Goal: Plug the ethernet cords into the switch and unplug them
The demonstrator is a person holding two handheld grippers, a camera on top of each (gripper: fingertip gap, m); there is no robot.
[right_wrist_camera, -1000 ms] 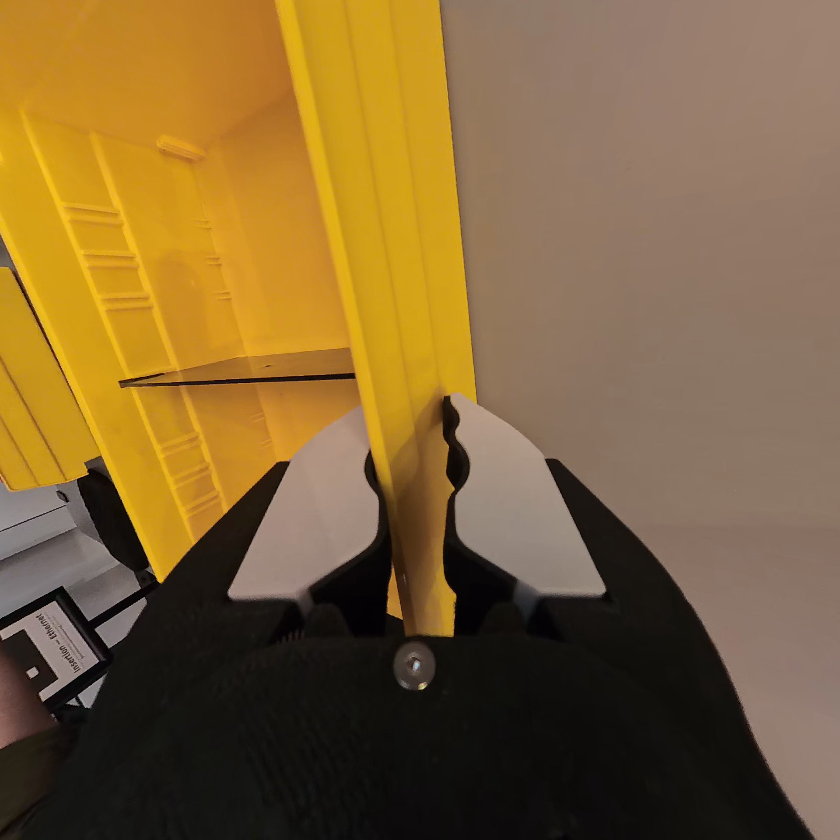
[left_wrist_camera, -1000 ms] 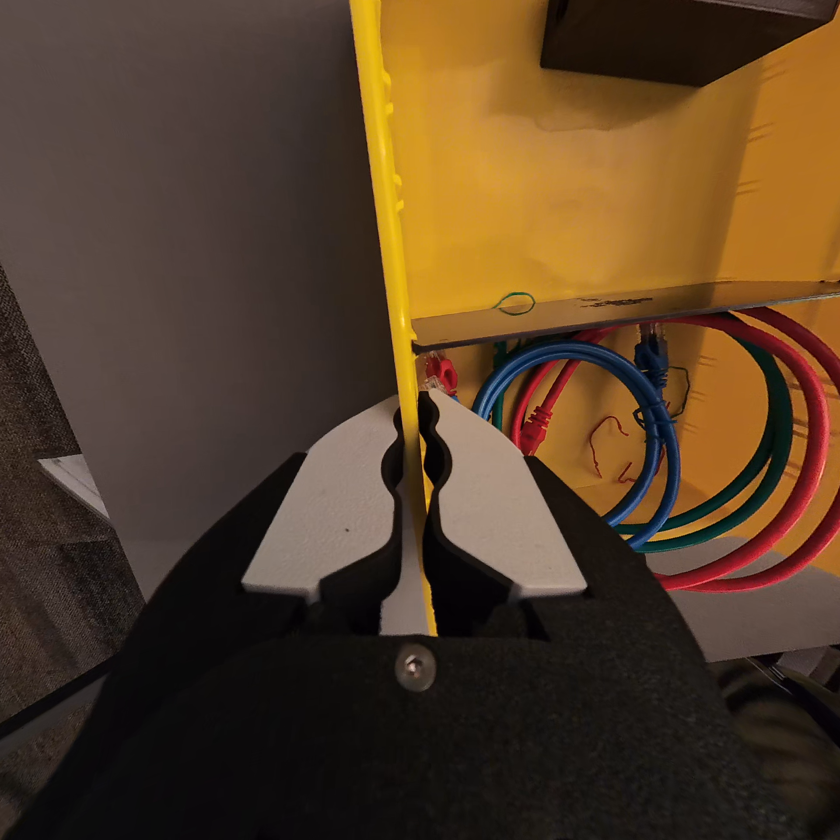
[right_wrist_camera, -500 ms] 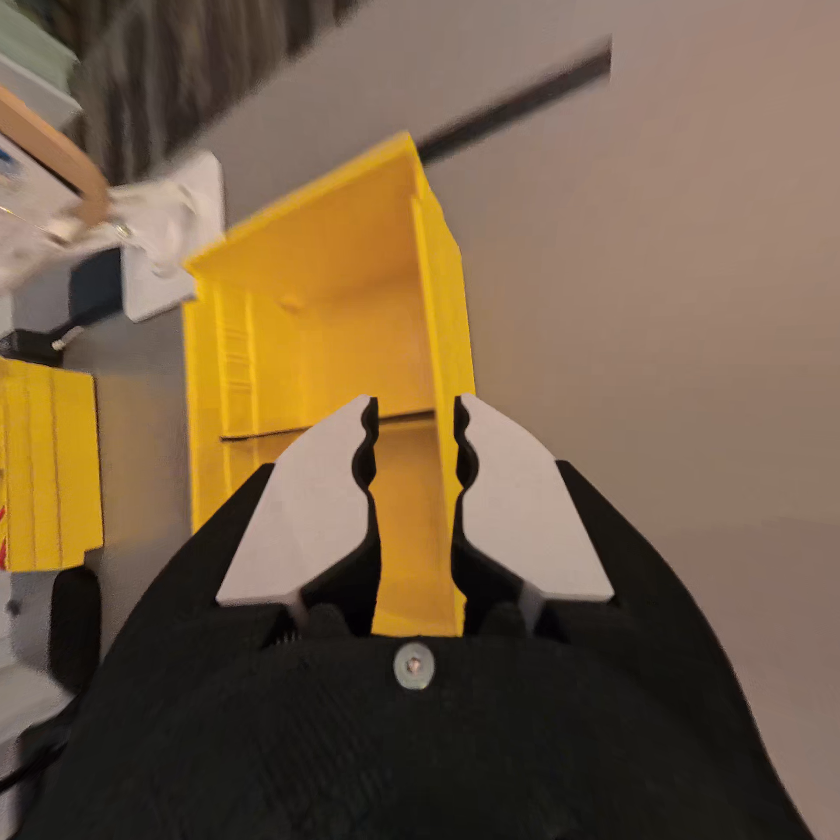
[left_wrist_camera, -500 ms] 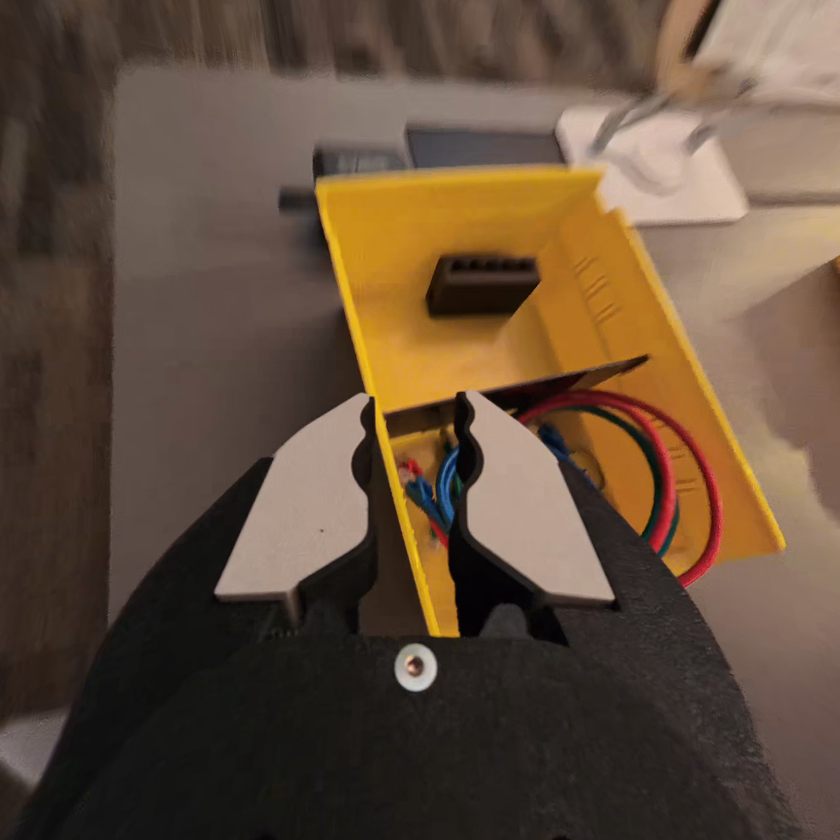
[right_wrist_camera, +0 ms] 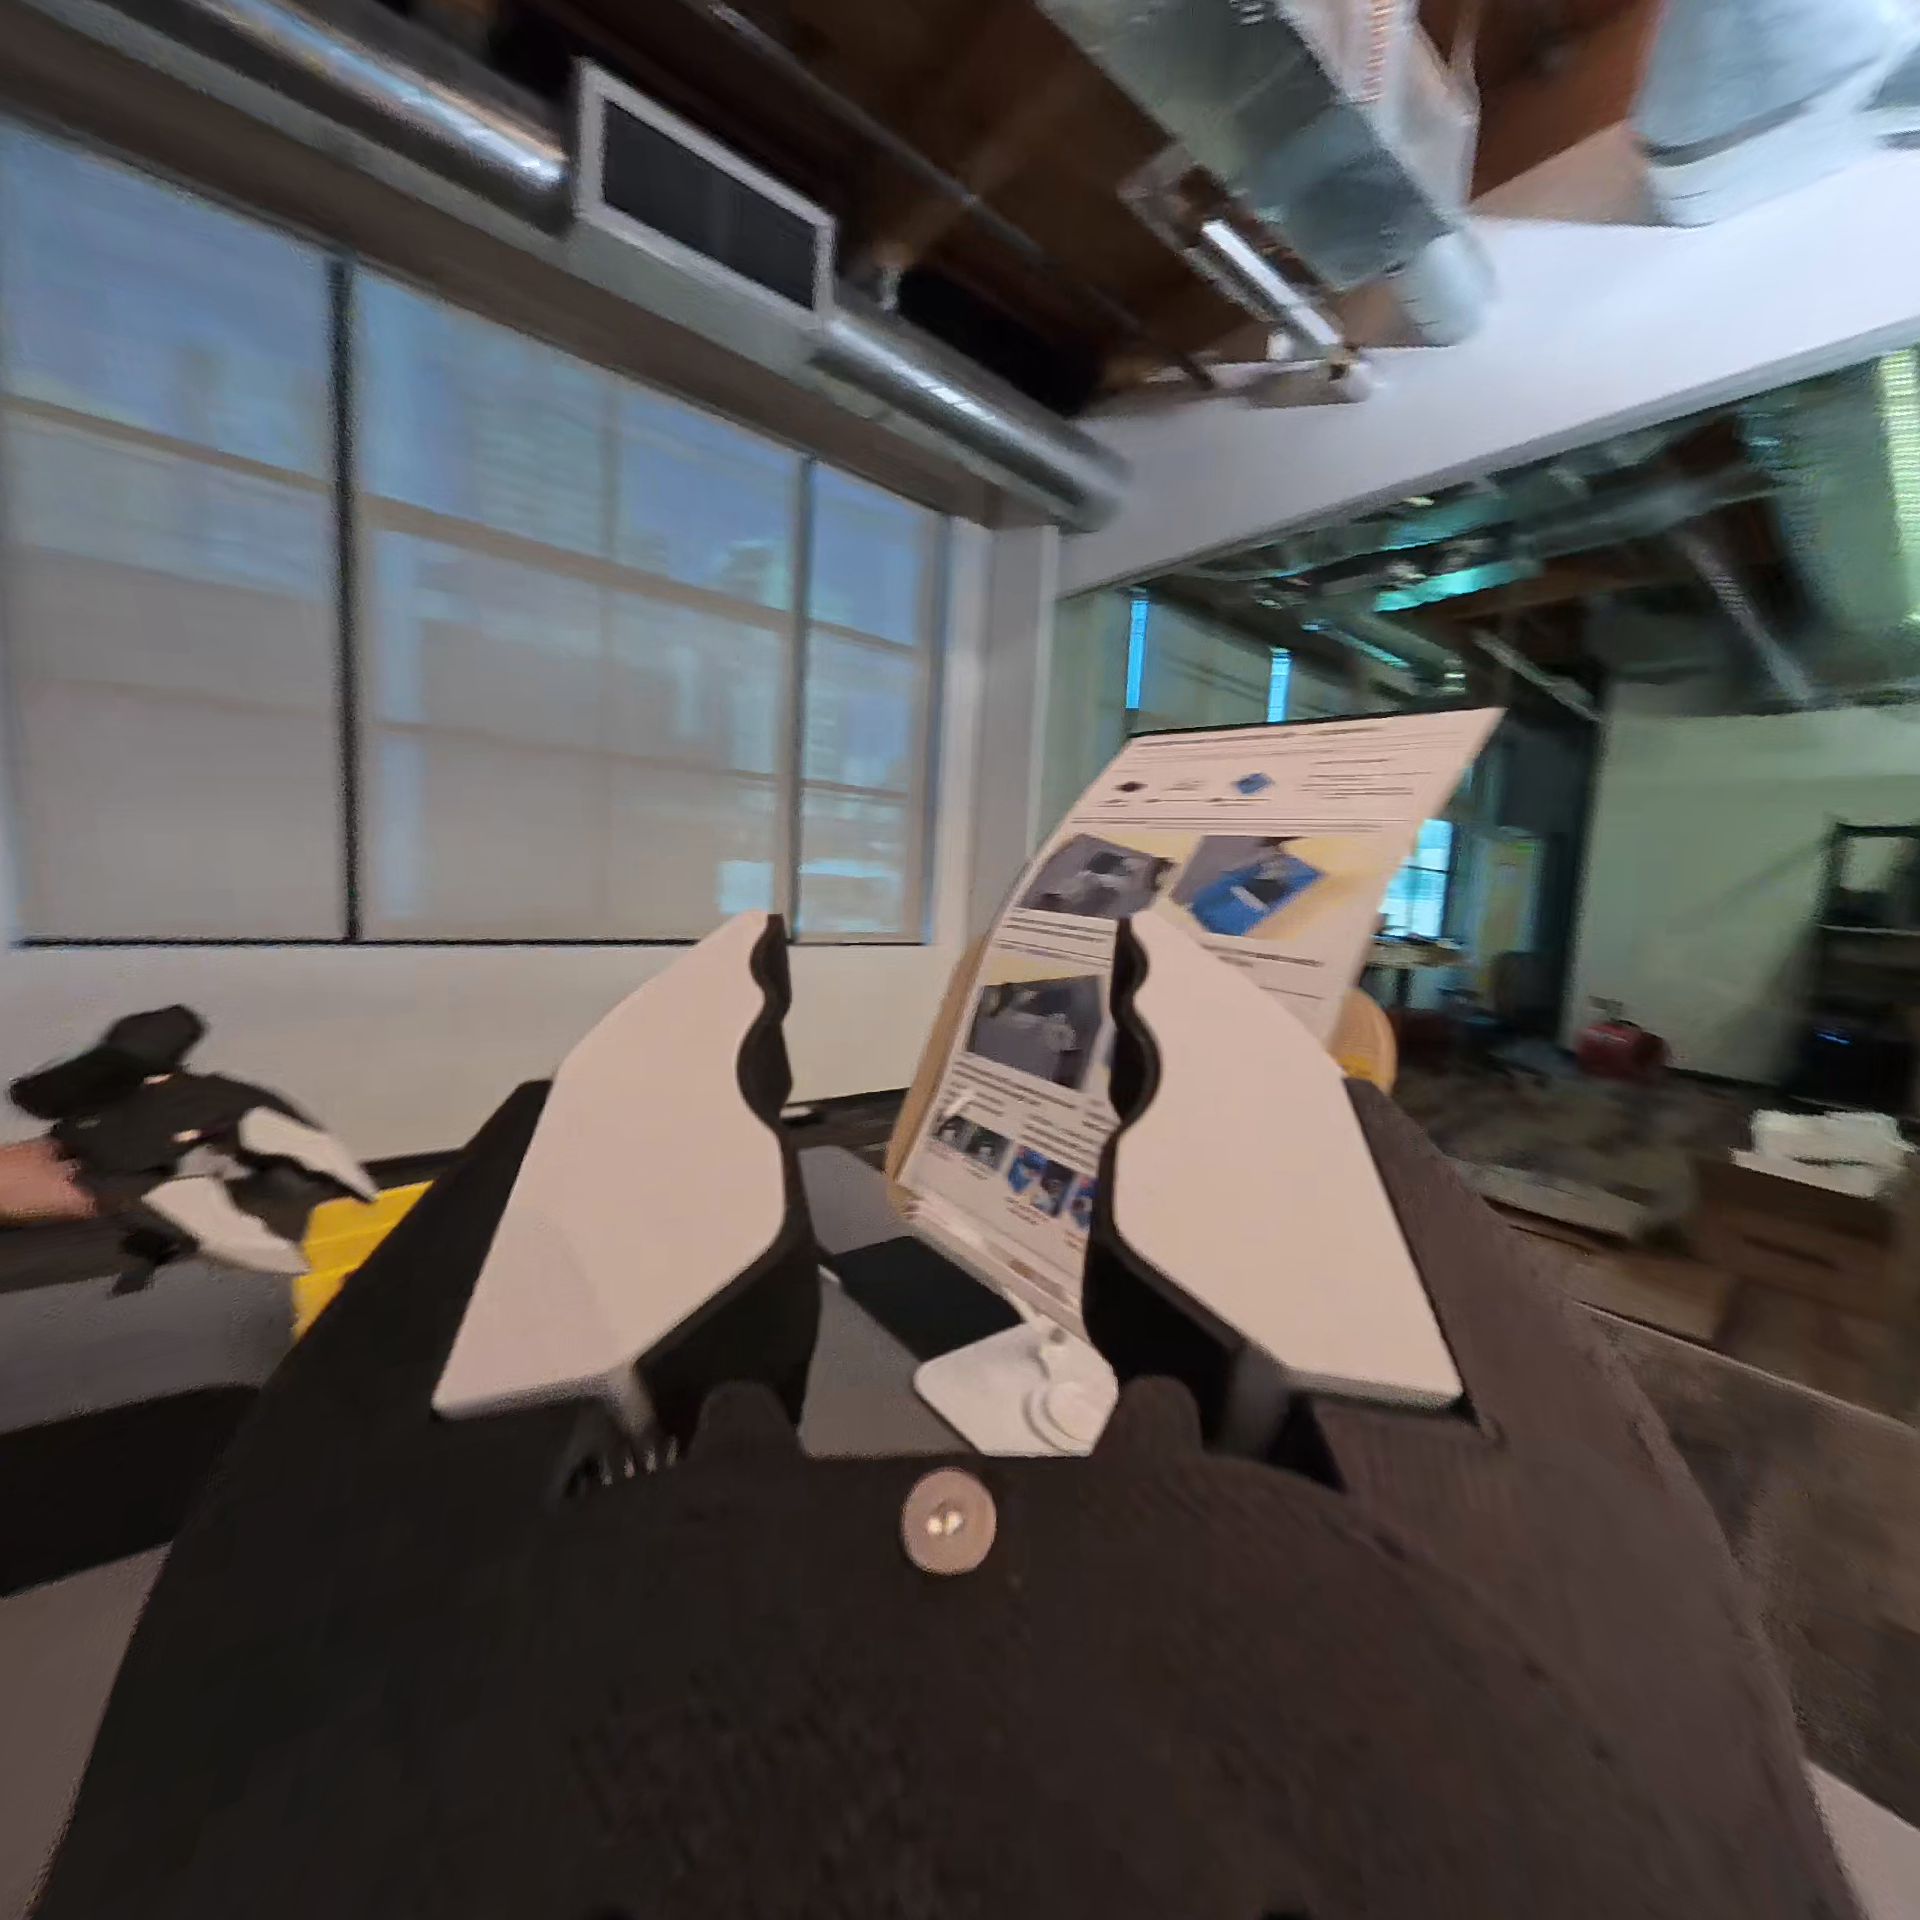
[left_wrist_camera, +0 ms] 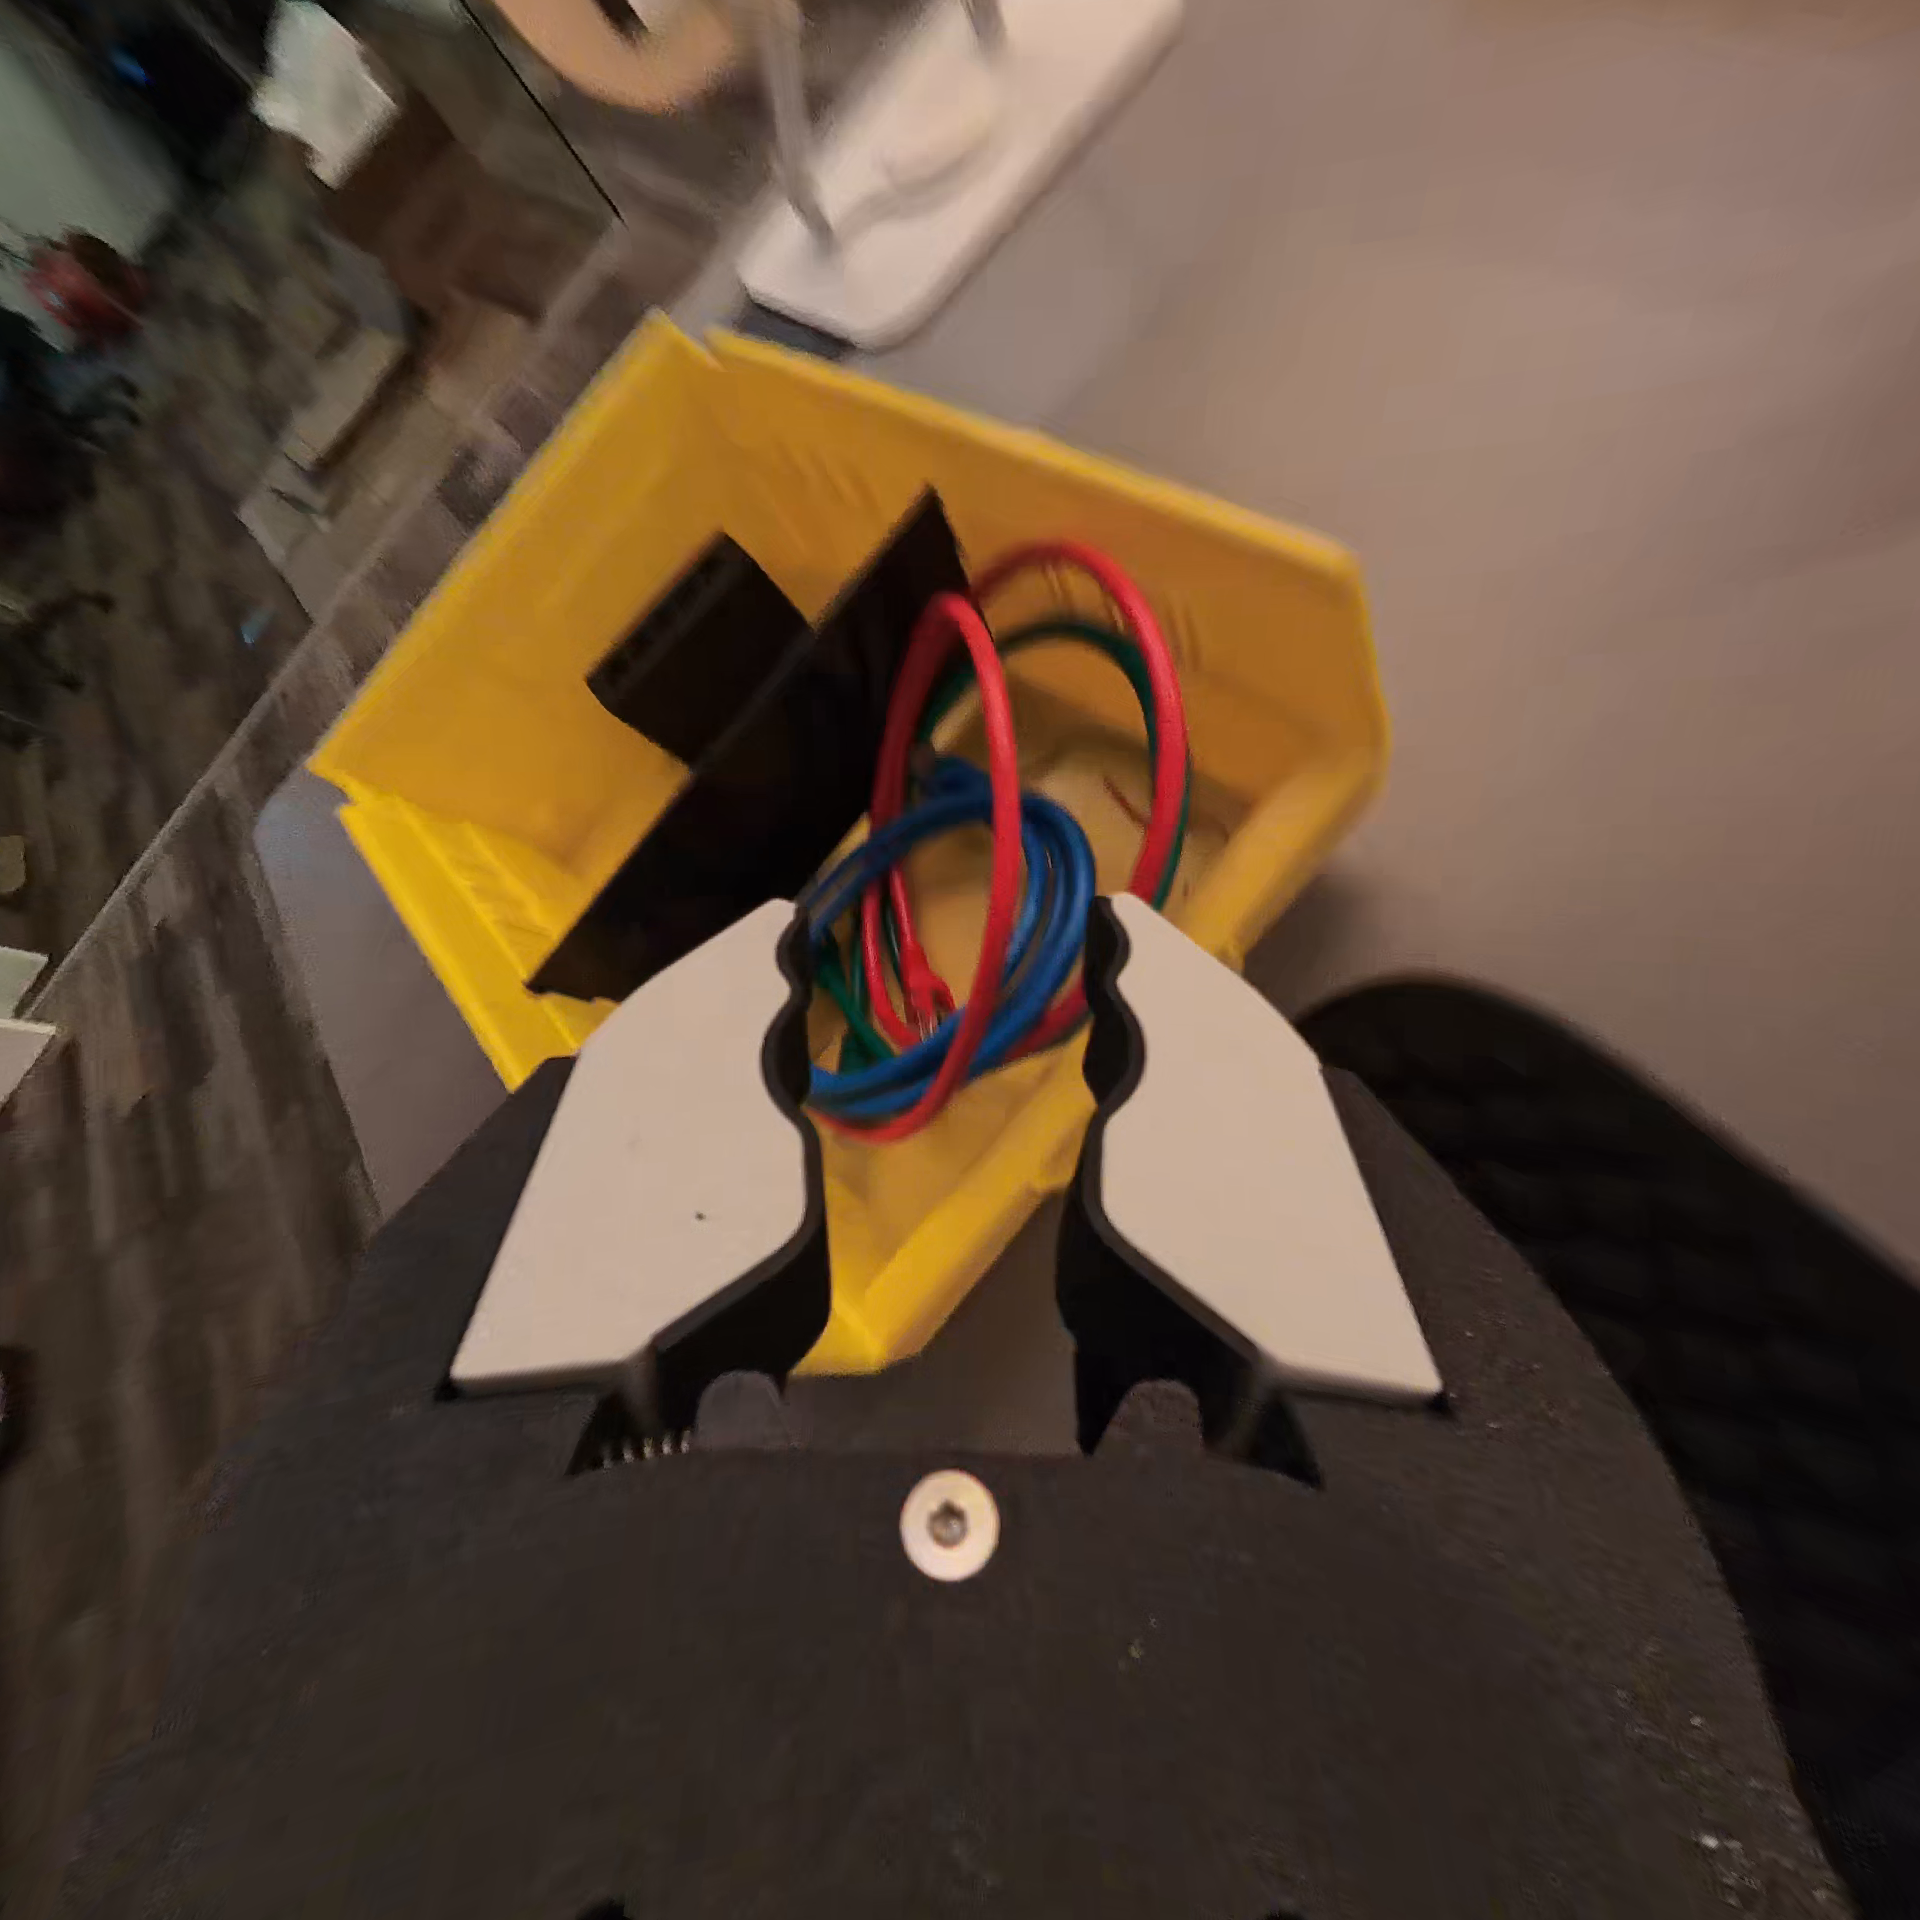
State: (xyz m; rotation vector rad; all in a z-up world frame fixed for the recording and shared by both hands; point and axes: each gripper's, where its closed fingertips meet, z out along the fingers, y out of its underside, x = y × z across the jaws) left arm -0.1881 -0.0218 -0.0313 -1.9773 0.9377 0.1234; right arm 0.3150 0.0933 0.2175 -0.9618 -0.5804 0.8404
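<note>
In the left wrist view a yellow bin [left_wrist_camera: 1299, 623] lies on a grey table. A black switch [left_wrist_camera: 707, 655] sits in its far compartment, behind a black divider [left_wrist_camera: 748, 831]. Coiled red cord [left_wrist_camera: 997, 727], blue cord [left_wrist_camera: 1060, 862] and green cord [left_wrist_camera: 1132, 665] lie loose in the near compartment, none plugged in. My left gripper [left_wrist_camera: 948, 920] is open and empty, just above the bin's near corner and the coils. My right gripper [right_wrist_camera: 948, 930] is open and empty, raised and pointing into the room. The left gripper [right_wrist_camera: 229, 1184] and the bin's edge [right_wrist_camera: 343, 1236] show far left in the right wrist view.
A printed sheet [right_wrist_camera: 1195, 935] stands on a white base [right_wrist_camera: 1018, 1382] beyond the bin; the base also shows in the left wrist view [left_wrist_camera: 935, 208]. A black bulky shape [left_wrist_camera: 1610, 1195] lies right of the bin. The table's edge runs along the left [left_wrist_camera: 208, 810]. A hand [right_wrist_camera: 31, 1179] holds the left gripper. The left gripper's tips are roughly 60 centimetres from the right gripper's. The left tips stand about 20 centimetres off the black switch [left_wrist_camera: 707, 655].
Both grippers have let go of the bin's side walls, opened and drawn back. The left one now looks down at the cords; the right one has swung up towards the room.
</note>
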